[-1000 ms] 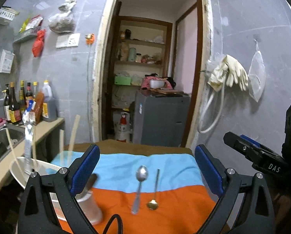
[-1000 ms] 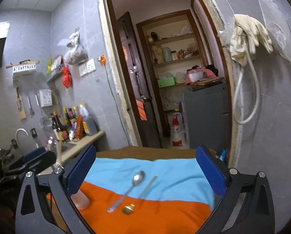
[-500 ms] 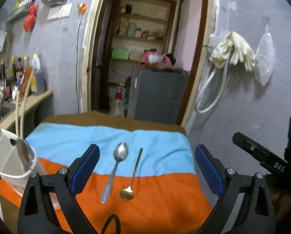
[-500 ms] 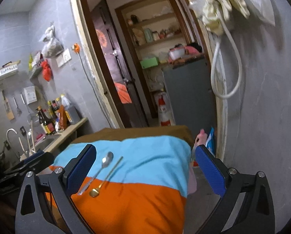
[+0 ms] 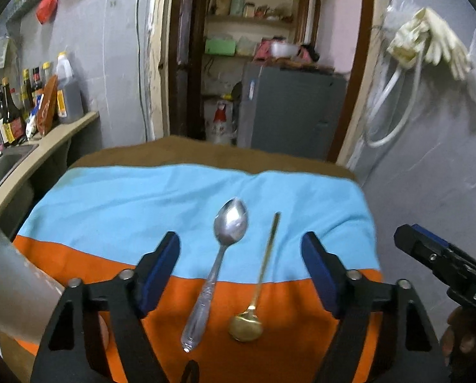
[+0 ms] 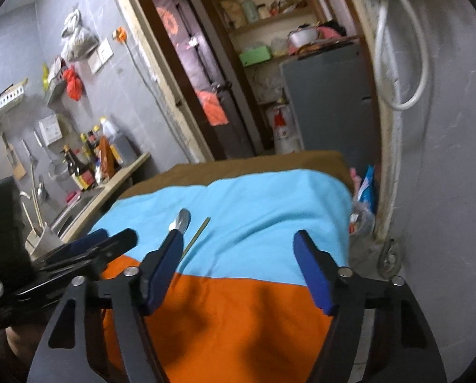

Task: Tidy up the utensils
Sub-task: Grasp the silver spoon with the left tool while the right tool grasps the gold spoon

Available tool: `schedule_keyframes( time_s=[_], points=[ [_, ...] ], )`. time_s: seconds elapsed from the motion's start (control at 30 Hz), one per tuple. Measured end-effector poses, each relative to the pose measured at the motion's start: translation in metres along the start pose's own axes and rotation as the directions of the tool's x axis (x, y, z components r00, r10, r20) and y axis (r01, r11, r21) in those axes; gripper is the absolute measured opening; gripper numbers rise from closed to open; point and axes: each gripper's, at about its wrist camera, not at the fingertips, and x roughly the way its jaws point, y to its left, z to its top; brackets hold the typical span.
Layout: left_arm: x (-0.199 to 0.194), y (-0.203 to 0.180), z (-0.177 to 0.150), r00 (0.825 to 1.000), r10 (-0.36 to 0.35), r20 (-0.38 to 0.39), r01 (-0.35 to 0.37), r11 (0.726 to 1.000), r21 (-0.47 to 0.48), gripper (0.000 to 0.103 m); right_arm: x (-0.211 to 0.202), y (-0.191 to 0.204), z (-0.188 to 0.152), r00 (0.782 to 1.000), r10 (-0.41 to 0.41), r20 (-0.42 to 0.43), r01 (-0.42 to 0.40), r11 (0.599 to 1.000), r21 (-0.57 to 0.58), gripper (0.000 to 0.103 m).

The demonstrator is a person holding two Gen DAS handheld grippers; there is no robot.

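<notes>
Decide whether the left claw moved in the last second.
Yes. Against the striped cloth, the left claw has advanced rightward toward the silver spoon, away from the white cup.

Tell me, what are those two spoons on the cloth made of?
The silver spoon looks like polished stainless steel: grey, with bright glints in its bowl. The thin gold spoon shows a brassy yellow sheen, so brass or gold-coloured plating; I cannot tell which. The cloth looks like soft matte fabric, creased.
</notes>
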Motion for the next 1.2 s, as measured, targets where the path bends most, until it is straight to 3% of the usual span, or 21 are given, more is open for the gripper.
schedule_keyframes(
  time_s=[0.23, 0.47, 0.73, 1.0, 1.2],
  points=[
    [0.045, 0.021, -0.008, 0.985, 0.010, -0.175, -0.013, 1.000, -0.014, 0.035, 0.038, 0.003, 0.000, 0.991, 0.059, -0.118, -0.058, 0.998, 0.012, 0.040],
    [0.061, 0.036, -0.019, 0.963, -0.032, -0.266, 0.027, 0.999, -0.023, 0.023, 0.070, 0.015, 0.003, 0.970, 0.125, -0.207, -0.126, 0.992, 0.009, 0.026],
    [0.060, 0.048, -0.020, 0.963, -0.061, -0.263, 0.049, 0.997, -0.052, 0.016, 0.105, 0.021, 0.006, 0.943, 0.171, -0.285, -0.167, 0.985, 0.039, 0.018],
    [0.060, 0.053, -0.016, 0.965, -0.055, -0.255, 0.034, 0.996, -0.086, 0.011, 0.128, 0.030, 0.009, 0.930, 0.110, -0.351, -0.102, 0.994, 0.042, 0.017],
    [0.058, 0.057, -0.016, 0.965, -0.064, -0.256, 0.034, 0.992, -0.118, 0.010, 0.135, 0.044, 0.011, 0.924, 0.028, -0.383, -0.040, 0.999, -0.023, 0.017]
  ],
)
